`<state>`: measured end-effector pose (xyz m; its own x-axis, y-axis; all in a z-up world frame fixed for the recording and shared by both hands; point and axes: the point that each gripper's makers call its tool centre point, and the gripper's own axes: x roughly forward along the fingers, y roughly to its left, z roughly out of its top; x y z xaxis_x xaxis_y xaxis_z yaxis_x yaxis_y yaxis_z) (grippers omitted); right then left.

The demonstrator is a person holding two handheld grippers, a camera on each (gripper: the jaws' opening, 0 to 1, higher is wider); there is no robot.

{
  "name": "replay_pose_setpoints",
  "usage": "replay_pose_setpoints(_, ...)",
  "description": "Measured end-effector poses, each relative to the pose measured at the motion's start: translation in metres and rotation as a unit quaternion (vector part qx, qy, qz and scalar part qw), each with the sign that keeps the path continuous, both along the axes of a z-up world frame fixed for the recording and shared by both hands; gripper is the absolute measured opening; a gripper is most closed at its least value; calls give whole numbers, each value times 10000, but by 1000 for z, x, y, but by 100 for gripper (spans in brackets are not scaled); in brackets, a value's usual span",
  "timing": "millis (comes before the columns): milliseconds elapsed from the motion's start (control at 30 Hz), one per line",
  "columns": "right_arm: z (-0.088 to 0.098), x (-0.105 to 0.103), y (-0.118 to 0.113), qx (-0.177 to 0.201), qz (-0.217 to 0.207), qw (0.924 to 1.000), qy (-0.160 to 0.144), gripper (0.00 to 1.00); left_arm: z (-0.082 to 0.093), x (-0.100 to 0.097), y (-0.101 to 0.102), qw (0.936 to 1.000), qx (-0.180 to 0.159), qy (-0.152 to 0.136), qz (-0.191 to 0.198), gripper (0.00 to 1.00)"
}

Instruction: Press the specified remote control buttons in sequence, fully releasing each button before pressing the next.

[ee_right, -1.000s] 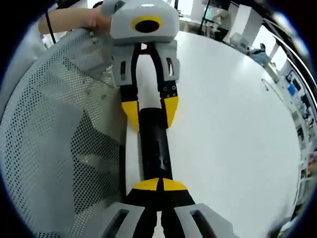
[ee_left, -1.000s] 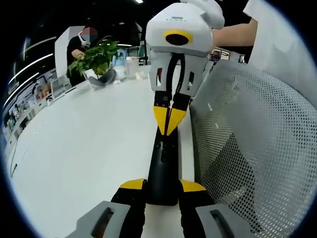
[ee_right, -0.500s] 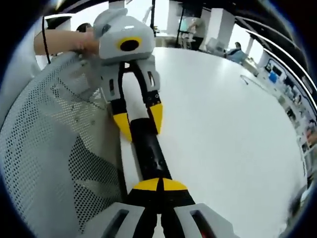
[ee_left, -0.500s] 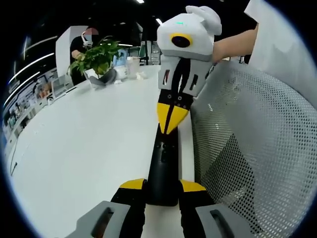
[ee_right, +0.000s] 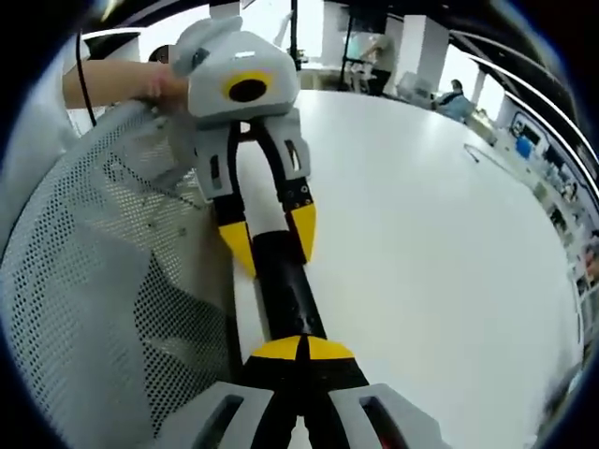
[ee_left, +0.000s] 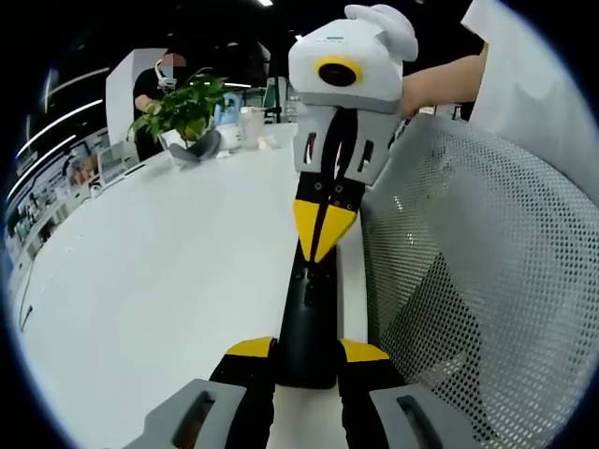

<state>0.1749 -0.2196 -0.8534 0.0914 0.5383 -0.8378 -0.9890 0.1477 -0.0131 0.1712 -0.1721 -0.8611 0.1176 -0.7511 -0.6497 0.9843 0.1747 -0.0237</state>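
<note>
Along the white table's (ee_left: 168, 281) near edge, beside a perforated mesh chair back (ee_left: 477, 281), lies a black remote control (ee_left: 309, 318). At the bottom of the left gripper view, the left gripper (ee_left: 308, 354) clamps the remote's near end between its yellow-tipped jaws. Farther along, the right gripper (ee_left: 318, 234) comes down with jaws pressed together, tips on the remote's top face. Across the table, the surface lies bare toward a potted plant (ee_left: 182, 112) at the far edge. From the right gripper view, the right gripper (ee_right: 301, 349) appears closed over the remote (ee_right: 285, 295), and the left gripper (ee_right: 271, 245) straddles its far end.
</note>
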Motion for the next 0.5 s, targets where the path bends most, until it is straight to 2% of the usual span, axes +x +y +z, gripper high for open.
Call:
replay_pose_setpoints(167, -1, -1, 0, -92, 119, 9999, 6, 0, 0, 0, 0, 10000, -1, -1, -13, 25)
replay_pose_setpoints(333, -3, -2, 0, -652, 498, 9966, -72, 0, 0, 0, 0, 10000, 8, -1, -29, 25)
replay_pose_setpoints(467, -3, 0, 2, -791, 438, 9959, 32, 0, 0, -1, 0, 10000, -6, 3, -41, 25)
replay_pose_setpoints(500, -3, -1, 1, -696, 244, 9972, 94, 0, 0, -1, 0, 10000, -3, 0, -40, 25)
